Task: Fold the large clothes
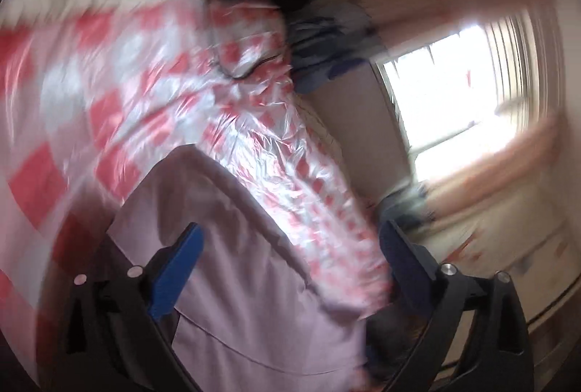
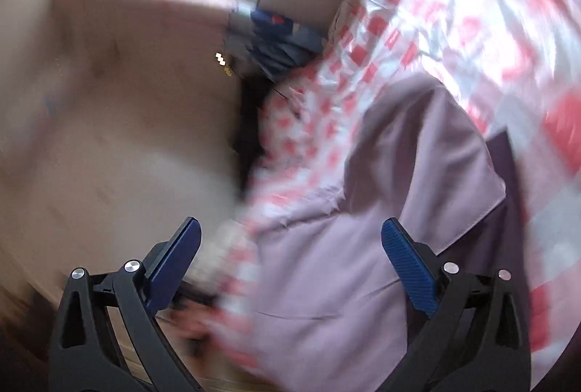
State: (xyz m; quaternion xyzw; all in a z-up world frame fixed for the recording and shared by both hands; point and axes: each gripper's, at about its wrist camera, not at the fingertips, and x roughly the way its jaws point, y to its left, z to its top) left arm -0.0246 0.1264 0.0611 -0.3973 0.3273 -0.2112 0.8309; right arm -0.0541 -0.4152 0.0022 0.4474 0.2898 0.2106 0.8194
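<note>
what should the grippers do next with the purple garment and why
Probably reach in and pinch an edge for the next fold. Both the left gripper and right gripper are open and hold nothing, while the lilac garment lies partly folded on the red checkered cover.

Both wrist views close over the lilac garment [image 1: 254, 283], blurred, seemingly facing the shared window [image 1: 454, 94].
</note>
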